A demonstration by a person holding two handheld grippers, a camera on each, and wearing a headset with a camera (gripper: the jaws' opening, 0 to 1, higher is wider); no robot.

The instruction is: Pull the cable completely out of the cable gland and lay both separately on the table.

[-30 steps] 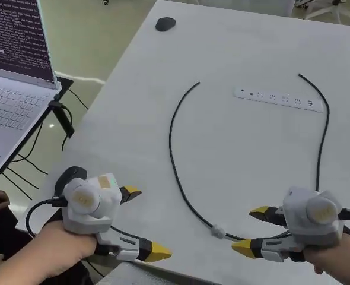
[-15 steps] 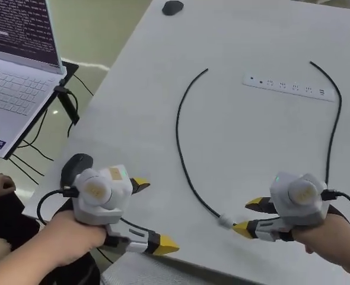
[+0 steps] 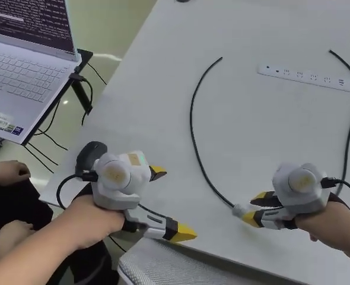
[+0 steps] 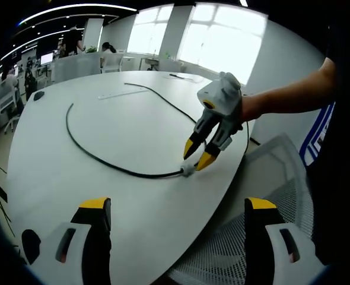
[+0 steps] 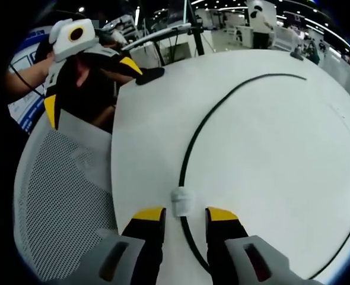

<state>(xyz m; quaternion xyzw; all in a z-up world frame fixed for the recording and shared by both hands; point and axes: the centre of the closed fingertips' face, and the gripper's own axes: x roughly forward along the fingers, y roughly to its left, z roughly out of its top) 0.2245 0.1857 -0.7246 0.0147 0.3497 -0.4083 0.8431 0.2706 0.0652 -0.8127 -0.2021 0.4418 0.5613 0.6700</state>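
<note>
Open-plan office: laptop (image 3: 21,65), power strip (image 3: 308,78) on white table (image 3: 157,101), mesh chair (image 5: 62,196), ceiling light strips (image 4: 74,8).

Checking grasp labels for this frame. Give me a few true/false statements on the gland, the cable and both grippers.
1. The cable gland sits on the cable. True.
2. The right gripper is shut on the gland. False: its jaws are apart, with the gland just at their tips.
3. The left gripper is open. True.
4. The left gripper holds the cable. False: it holds nothing and is at the near edge of the table, apart from the cable.
</note>
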